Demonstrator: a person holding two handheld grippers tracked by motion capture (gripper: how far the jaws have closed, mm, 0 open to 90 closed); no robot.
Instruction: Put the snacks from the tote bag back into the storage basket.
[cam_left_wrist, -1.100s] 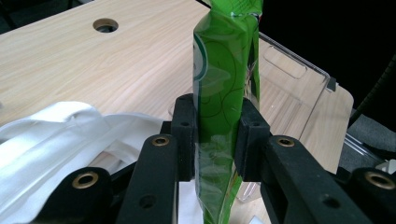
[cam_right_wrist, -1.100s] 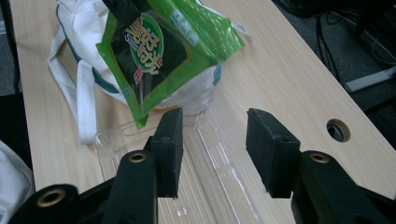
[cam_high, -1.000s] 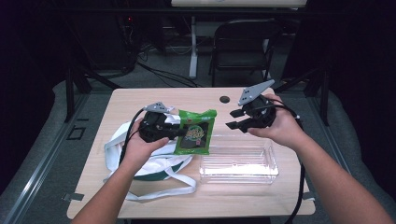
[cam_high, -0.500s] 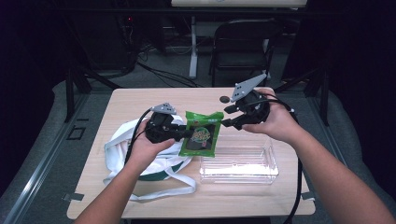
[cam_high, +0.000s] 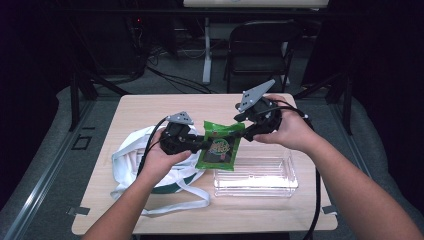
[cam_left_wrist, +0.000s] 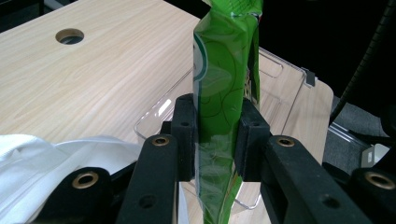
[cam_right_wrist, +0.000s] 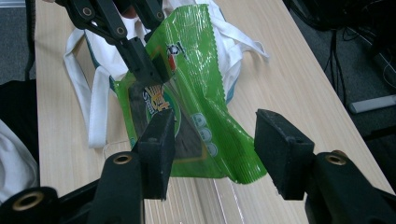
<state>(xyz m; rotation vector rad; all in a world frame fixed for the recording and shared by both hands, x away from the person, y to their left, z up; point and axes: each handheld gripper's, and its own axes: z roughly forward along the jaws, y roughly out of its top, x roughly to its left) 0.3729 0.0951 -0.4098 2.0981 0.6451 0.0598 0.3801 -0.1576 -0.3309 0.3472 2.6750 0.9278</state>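
Note:
A green snack packet (cam_high: 220, 150) hangs in the air over the left end of a clear plastic box (cam_high: 287, 181). My left gripper (cam_high: 204, 142) is shut on the packet's left edge. In the left gripper view the packet (cam_left_wrist: 219, 70) stands edge-on, pinched between the two pads (cam_left_wrist: 184, 135) of my left gripper (cam_left_wrist: 215, 140). My right gripper (cam_high: 243, 131) is at the packet's top right corner. In the right gripper view that gripper (cam_right_wrist: 212, 144) stands open, its jaws on either side of the packet's (cam_right_wrist: 196, 70) lower part, without touching it.
A white cloth bag (cam_high: 127, 155) with long straps lies on the left of the wooden table (cam_high: 150, 107), under my left hand. The table has a round hole (cam_left_wrist: 69, 36) at its far side. A folding chair (cam_high: 260, 40) stands beyond the table.
My left gripper has lifted the packet and carried it right, over the box's left end. My right gripper has come left and down to the packet's top corner.

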